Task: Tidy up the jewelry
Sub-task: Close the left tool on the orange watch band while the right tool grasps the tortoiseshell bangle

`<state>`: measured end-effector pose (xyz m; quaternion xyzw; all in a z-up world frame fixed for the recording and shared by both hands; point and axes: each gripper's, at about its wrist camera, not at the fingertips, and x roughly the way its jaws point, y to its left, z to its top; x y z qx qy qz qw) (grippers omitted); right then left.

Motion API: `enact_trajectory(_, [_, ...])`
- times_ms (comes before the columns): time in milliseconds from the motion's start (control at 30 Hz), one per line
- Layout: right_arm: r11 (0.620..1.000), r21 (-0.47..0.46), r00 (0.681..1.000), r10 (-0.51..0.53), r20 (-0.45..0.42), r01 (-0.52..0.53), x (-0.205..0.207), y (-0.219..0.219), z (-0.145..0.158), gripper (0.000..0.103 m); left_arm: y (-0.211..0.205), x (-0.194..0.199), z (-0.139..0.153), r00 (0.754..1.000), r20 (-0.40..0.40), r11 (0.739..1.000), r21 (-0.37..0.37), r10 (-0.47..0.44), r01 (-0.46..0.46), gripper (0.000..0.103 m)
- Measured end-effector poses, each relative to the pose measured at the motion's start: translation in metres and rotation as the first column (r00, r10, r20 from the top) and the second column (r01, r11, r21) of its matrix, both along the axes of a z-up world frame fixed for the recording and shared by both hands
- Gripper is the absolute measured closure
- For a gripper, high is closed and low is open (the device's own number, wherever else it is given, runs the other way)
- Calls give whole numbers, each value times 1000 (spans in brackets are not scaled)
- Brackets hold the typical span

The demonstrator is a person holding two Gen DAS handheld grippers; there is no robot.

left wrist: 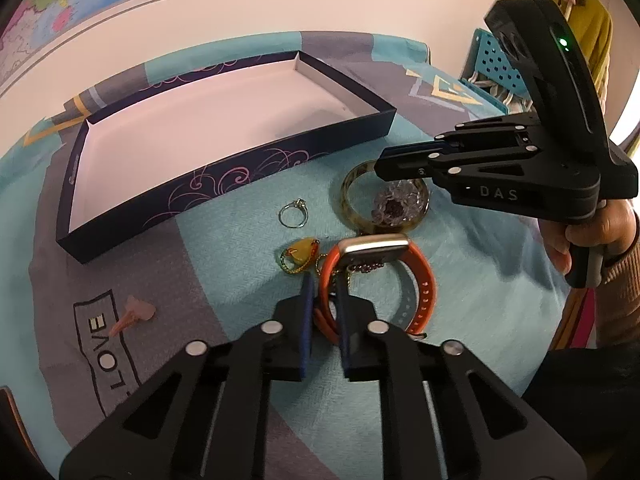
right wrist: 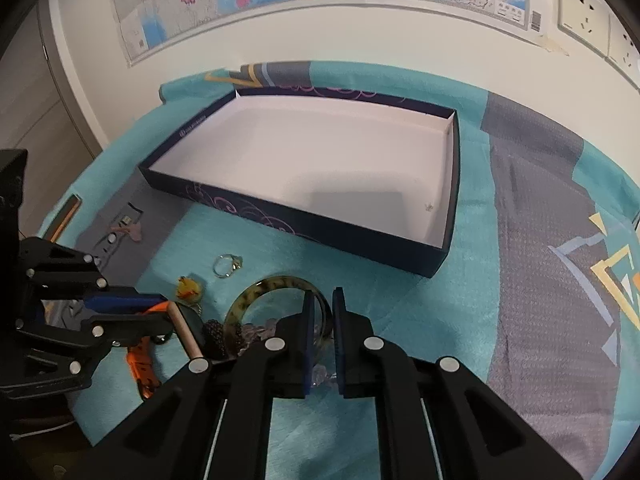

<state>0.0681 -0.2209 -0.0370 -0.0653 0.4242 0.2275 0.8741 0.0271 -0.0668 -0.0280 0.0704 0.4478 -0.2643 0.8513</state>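
Observation:
A dark blue box (left wrist: 224,172) with a white inside lies open on the teal cloth; it also shows in the right wrist view (right wrist: 304,228). My left gripper (left wrist: 325,284) is shut on the orange band of a watch (left wrist: 420,280). My right gripper (right wrist: 320,304) is shut on the rim of a tortoiseshell bangle (right wrist: 272,284); the bangle (left wrist: 348,196) rings a clear and purple bead bracelet (left wrist: 396,202). A silver ring (left wrist: 294,214) and a yellow pendant on a gold chain (left wrist: 298,256) lie loose in front of the box.
A pink hair clip (left wrist: 134,314) lies on the grey patch of cloth at the left. A blue perforated basket (left wrist: 496,64) stands at the table's far right. A wall with a map and sockets (right wrist: 584,12) runs behind the table.

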Motion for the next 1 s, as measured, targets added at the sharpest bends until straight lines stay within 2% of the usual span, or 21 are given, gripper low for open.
enact_trajectory(333, [991, 131, 998, -37, 41, 32, -13, -19, 22, 96, 26, 0, 14, 998, -34, 991, -122, 51, -55, 96])
enact_trajectory(400, [988, 148, 998, -40, 46, 33, -14, -20, 24, 96, 33, 1, 18, 998, -44, 986, -157, 55, -61, 101])
enact_trajectory(567, [987, 158, 998, -37, 44, 30, -16, -17, 24, 96, 48, 1, 25, 996, -22, 982, -169, 82, -85, 102])
enact_trajectory(600, [987, 159, 998, -38, 42, 31, -17, -18, 23, 96, 48, 1, 22, 998, -39, 983, -173, 56, -62, 100])
enact_trajectory(700, [986, 161, 999, -40, 31, 34, -17, -18, 20, 96, 43, -1, 17, 999, -36, 990, -138, 34, -39, 85])
enact_trajectory(733, [986, 162, 999, -41, 27, 36, -17, -18, 19, 96, 40, -2, 15, 999, -31, 993, -120, 21, -25, 74])
enact_trajectory(767, [986, 164, 999, -42, 24, 37, -17, -19, 18, 96, 35, -3, 13, 1000, -24, 995, -103, 4, -6, 68])
enact_trajectory(800, [986, 163, 999, -44, 23, 40, -18, -19, 17, 96, 32, -5, 11, 1000, -21, 996, -92, -8, 6, 68])
enact_trajectory(833, [986, 161, 999, -44, 23, 40, -18, -18, 16, 96, 29, -5, 8, 1000, -22, 997, -73, -15, 13, 68])
enact_trajectory(867, [987, 153, 999, -46, 28, 41, -19, -18, 16, 96, 25, -2, 4, 999, -31, 999, -50, -18, 16, 75])
enact_trajectory(900, [988, 148, 998, -46, 30, 42, -19, -17, 15, 96, 23, 0, 1, 999, -41, 999, -42, -22, 20, 81])
enact_trajectory(1000, [990, 134, 999, -43, 26, 40, -19, -15, 12, 96, 23, 3, 1, 999, -34, 999, -41, -11, 9, 88])
